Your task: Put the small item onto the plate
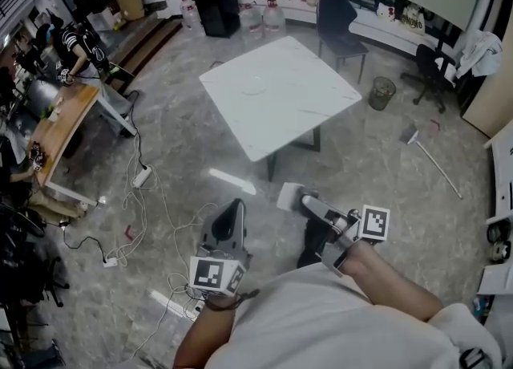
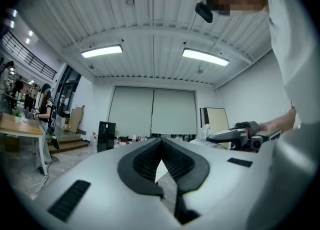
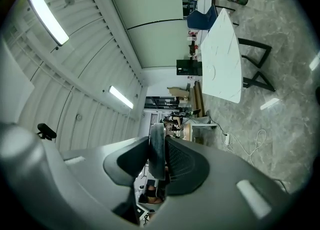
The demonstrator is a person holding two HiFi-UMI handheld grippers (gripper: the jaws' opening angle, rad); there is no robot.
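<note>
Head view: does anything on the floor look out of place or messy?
Yes. A long-handled broom lies flat on the floor right of the white table, and a power strip with loose cables sprawls across the floor on the left, a likely trip hazard.

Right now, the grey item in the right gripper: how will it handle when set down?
The grey item looks thin and rounded, pinched in the right gripper: probably light and stiff. Its rounded edge might roll if landed upright.
</note>
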